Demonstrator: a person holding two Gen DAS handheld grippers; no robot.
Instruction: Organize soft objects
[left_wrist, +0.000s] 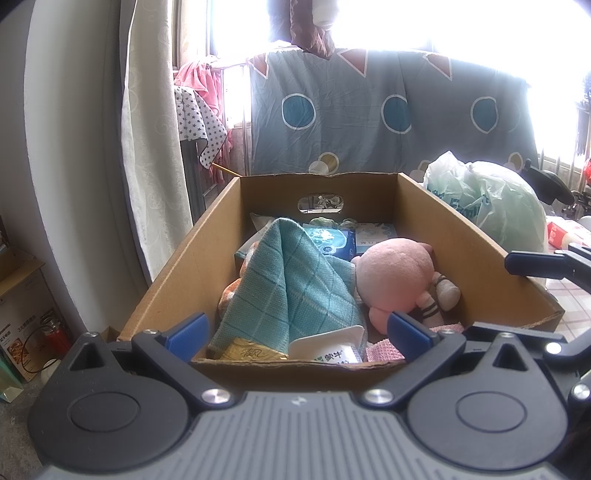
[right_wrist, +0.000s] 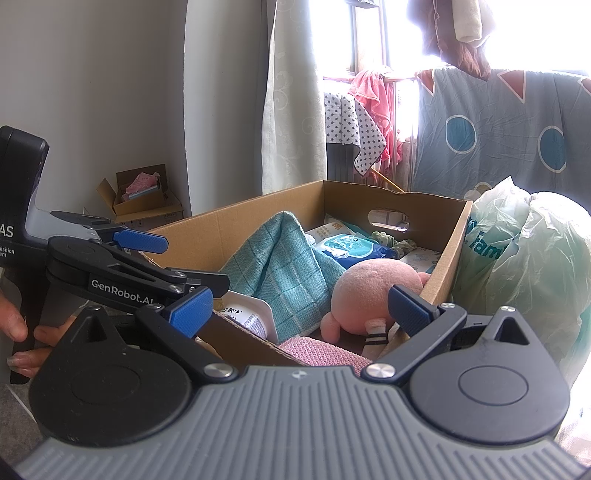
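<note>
Soft objects fill the cardboard box (left_wrist: 177, 266) ahead of me; my left claw (left_wrist: 297, 328) and right claw (right_wrist: 299, 306) both gape wide, gripping and touching nothing. Beyond the fingertips, a teal towel (left_wrist: 291, 280) drapes beside a pink plush toy (left_wrist: 395, 277).

Green plastic bag (right_wrist: 524, 258) beside box; spotted sheet (left_wrist: 388, 114) hung at window; pale curtain (right_wrist: 291, 110) left.
</note>
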